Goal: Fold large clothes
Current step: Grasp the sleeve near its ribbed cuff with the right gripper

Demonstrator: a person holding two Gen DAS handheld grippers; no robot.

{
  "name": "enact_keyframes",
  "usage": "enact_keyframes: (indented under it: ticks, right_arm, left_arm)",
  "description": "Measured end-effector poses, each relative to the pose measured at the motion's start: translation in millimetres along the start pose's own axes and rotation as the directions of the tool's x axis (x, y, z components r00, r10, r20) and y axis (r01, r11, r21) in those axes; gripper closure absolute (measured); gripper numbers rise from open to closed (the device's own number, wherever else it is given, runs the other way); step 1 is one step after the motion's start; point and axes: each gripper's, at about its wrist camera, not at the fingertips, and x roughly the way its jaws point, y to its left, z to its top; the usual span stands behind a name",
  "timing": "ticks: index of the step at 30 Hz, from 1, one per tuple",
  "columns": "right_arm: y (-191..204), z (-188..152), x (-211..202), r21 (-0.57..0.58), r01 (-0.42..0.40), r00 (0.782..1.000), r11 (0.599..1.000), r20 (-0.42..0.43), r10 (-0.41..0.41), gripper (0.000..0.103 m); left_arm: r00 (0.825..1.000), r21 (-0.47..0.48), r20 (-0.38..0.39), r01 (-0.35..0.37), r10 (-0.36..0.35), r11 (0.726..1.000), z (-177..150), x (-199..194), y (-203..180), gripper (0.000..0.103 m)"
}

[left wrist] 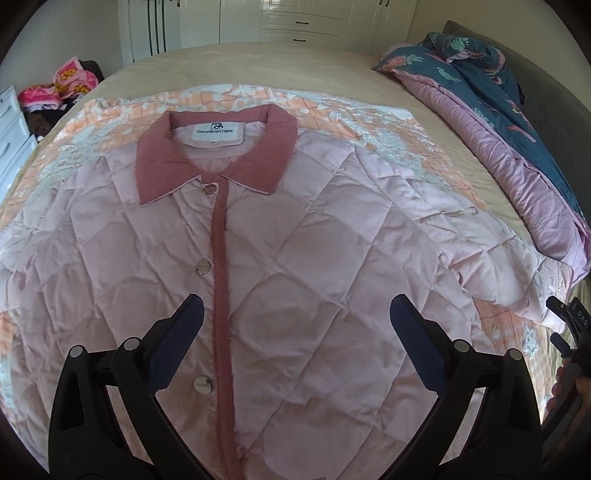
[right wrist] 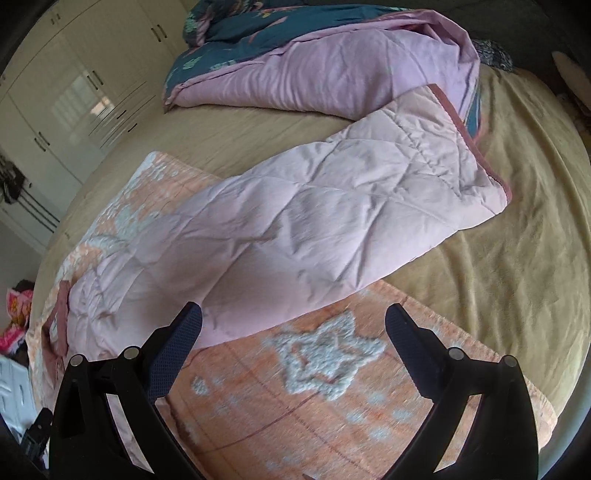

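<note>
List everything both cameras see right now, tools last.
jacket: 1, pink quilted, buttoned, flat on blanket
sleeve: 1, pink, stretched toward duvet
blanket: 1, orange with white stars, under jacket
bed: 1, tan sheet
duvet: 1, teal and lilac, bunched at the bed's edge
wardrobe: 1, white, beyond bed
drawers: 1, white, left of bed
left tool: open, above jacket front
right tool: open, above blanket near sleeve

Bed [left wrist: 229, 62] under a tan cover. Directly on it: an orange-and-white fleece blanket [left wrist: 207, 101] mid-bed, a rumpled teal-and-lilac duvet [left wrist: 491, 122] far right. On the blanket, a pink quilted jacket [left wrist: 295, 258], spread flat.
</note>
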Motion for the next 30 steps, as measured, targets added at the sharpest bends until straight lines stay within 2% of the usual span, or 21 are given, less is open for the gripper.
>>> enact_keyframes:
  ticks: [5, 9, 14, 15, 18, 19, 20, 23, 26, 30]
  right_arm:
    - [-34.2, 23.0, 19.7, 0.161, -0.021, 1.0, 0.987, -0.012, 0.023, 0.004]
    - [-50.5, 38.6, 34.4, 0.241, 0.011, 1.0, 0.97, -0.012, -0.009, 0.004]
    - [-73.8, 52.0, 54.9, 0.334, -0.008, 1.0, 0.943, 0.025, 0.0, 0.007]
    - [-77.1, 54.0, 54.1, 0.345, -0.009, 0.999, 0.939, 0.046, -0.008, 0.01]
    - [-83.4, 57.4, 50.3, 0.382, -0.012, 0.998, 0.924, 0.065, -0.014, 0.034]
    - [-82.4, 58.7, 47.6, 0.378, -0.019, 0.997, 0.926, 0.075, -0.01, 0.051]
    - [-82.0, 60.5, 44.2, 0.371, -0.038, 0.996, 0.928, 0.088, 0.005, 0.062]
    - [-69.0, 65.6, 26.2, 0.306, -0.116, 0.986, 0.945, 0.151, 0.072, 0.077]
    - [-45.8, 70.1, 2.4, 0.207, -0.169, 0.971, 0.964, 0.201, 0.128, 0.084]
    - [-10.6, 73.8, -31.3, 0.088, -0.215, 0.952, 0.973, 0.243, 0.188, 0.086]
  left_arm:
    - [1.0, -0.016, 0.006, -0.021, 0.021, 1.0, 10.4, 6.7, 4.1, 0.008]
    - [0.999, -0.031, 0.004, -0.031, 0.032, 0.999, 19.2, 10.6, 12.8, 0.008]
    - [0.999, -0.051, 0.013, -0.047, 0.048, 0.998, 26.6, 11.6, 27.2, 0.008]
    - [0.999, -0.057, 0.016, -0.051, 0.052, 0.997, 26.8, 10.7, 30.6, 0.008]
    - [0.998, -0.058, 0.021, -0.06, 0.061, 0.997, 27.2, 5.7, 39.6, 0.008]
    - [0.998, -0.059, 0.024, -0.059, 0.061, 0.996, 27.5, 3.0, 42.5, 0.008]
    - [0.998, -0.061, 0.028, -0.058, 0.06, 0.996, 28.0, -0.7, 46.0, 0.008]
    - [0.997, -0.069, 0.041, -0.062, 0.065, 0.996, 30.2, -11.3, 53.1, 0.008]
    - [0.997, -0.074, 0.058, -0.053, 0.057, 0.996, 32.5, -25.2, 59.3, 0.008]
    - [0.996, -0.097, 0.078, -0.03, 0.038, 0.995, 37.8, -46.5, 69.7, 0.008]
